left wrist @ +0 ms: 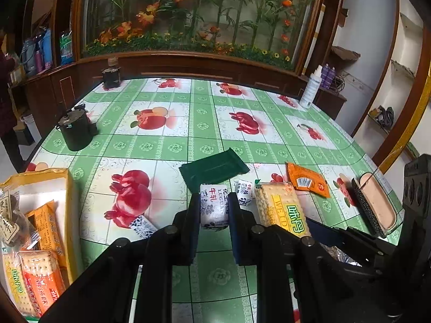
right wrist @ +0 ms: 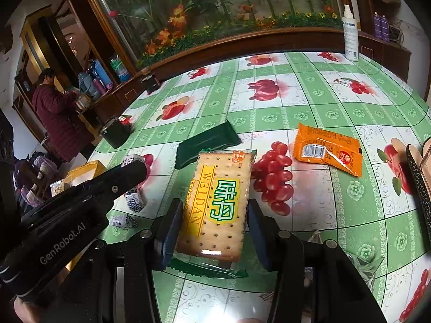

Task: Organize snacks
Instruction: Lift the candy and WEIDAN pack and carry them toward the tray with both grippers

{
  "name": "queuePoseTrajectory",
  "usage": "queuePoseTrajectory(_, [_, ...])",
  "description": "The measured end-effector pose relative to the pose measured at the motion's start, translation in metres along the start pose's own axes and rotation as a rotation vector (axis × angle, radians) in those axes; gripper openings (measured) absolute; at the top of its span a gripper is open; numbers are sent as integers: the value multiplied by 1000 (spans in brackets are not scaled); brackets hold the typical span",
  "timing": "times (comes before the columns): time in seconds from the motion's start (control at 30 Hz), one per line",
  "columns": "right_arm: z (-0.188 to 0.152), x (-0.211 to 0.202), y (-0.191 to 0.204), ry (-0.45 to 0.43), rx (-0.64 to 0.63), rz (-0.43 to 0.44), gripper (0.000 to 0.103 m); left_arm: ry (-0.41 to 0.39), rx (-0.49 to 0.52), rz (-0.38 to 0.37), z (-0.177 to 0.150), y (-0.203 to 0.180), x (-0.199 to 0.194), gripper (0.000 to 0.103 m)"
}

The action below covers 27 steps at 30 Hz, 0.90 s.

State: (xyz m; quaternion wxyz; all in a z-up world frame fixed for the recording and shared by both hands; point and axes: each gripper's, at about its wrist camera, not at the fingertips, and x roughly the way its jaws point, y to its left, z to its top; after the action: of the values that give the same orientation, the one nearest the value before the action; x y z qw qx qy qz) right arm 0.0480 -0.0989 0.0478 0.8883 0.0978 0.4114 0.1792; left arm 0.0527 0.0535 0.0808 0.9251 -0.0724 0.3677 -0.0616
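A: Left gripper (left wrist: 214,210), lower centre of the left view: closed narrow on a small white candy (left wrist: 214,207), pads pressing both its sides.
B: And the right gripper (right wrist: 214,215)?
A: Lower centre of the right view, half wide, around the cracker pack (right wrist: 218,204). Left pad touching the pack's edge; right pad just beside it, contact hard to tell.
B: Other snacks?
A: Green wrapper (left wrist: 212,171) just above the candy, flat on the tablecloth (left wrist: 175,148). Orange sachet (right wrist: 327,149) to the upper right of the cracker pack, apart from it. Two more white candies (right wrist: 134,200) at the left of the right view, partly behind the left gripper's body.
B: Any container?
A: Yellow box (left wrist: 68,196) at the lower left of the left view, already with cracker packs and other snacks inside. Pink tray (left wrist: 377,207) with dark rim at the right edge.
B: Background?
A: Black tin (left wrist: 75,132) at the left, white spray bottle (left wrist: 311,88) at the upper right, on the table's far side. Person in dark red coat (right wrist: 54,113) at the far left of the right view.
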Motion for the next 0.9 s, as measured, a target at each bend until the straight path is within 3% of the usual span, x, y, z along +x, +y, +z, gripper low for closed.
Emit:
queuePoseTrajectory(0.33, [-8,-4,30,-20,-76,54,52,-53,-88,17,4,38,-25,19])
queuePoseTrajectory(0.9, [-30,-8,81,-34,-210,149,53,-78,-189,42,-1,81,-44,19])
